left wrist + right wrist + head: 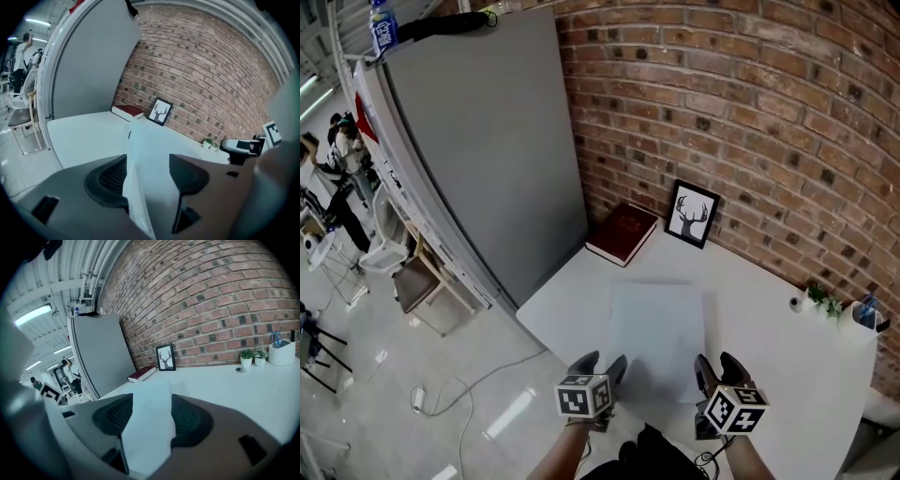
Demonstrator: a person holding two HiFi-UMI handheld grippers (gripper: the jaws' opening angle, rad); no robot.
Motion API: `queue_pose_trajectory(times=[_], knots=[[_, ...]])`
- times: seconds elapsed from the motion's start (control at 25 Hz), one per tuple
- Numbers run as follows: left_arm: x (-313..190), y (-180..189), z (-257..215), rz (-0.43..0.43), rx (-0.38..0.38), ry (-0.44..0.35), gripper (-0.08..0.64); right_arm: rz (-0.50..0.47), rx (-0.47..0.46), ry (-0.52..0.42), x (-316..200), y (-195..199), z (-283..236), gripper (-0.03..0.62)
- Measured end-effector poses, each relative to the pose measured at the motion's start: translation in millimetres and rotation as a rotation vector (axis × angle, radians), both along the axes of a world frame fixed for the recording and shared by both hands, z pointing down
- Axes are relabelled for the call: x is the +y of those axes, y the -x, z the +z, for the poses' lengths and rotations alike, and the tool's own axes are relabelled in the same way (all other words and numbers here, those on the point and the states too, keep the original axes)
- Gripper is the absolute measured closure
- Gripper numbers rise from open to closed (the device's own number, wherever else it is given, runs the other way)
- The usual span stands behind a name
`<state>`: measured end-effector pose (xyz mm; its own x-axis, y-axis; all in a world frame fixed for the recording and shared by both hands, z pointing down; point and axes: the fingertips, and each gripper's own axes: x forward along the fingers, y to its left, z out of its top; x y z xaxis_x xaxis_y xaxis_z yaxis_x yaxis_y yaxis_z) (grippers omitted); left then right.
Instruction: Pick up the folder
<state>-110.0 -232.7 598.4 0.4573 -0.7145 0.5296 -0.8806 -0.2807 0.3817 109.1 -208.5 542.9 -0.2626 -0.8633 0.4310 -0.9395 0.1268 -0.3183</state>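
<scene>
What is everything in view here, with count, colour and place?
table: one, white, against brick wall
folder: one, pale white, flat mid-table
book: one, dark red, table's far left
deer picture: one, black frame, beside book
plants: two, green, table's right
pen pot: one, white, beside plants
panel: one, grey, left of table
bottle: one, blue label, atop panel
left gripper: jaws open, folder's left edge between
right gripper: jaws open, folder's right edge between

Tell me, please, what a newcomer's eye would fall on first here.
The pale folder lies flat on the white table, with the left tongs and right tongs open at its near edge. Behind it, a framed deer picture and a red book sit by the brick wall.
</scene>
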Motion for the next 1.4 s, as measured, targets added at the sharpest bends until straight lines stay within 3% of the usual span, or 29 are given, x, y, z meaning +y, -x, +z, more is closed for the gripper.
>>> queue_pose_trajectory(times=[0.24,0.44,0.84,1.4], knots=[[7.6,-18.3,17.3,0.041,0.011,0.078,0.281,0.002,0.001,0.01,3.3,-4.8,6.2,0.347],[8.0,-21.4,23.3,0.064,-0.041,0.088,0.278,0.006,0.001,0.017,1.5,-8.7,11.3,0.347],[8.1,-19.9,22.9,0.054,-0.065,0.101,0.278,-0.066,0.037,0.021,-20.5,1.2,15.7,0.347],[7.6,-18.4,25.5,0.05,-0.052,0.11,0.278,-0.117,0.052,0.121,-79.0,2.2,53.6,0.314]])
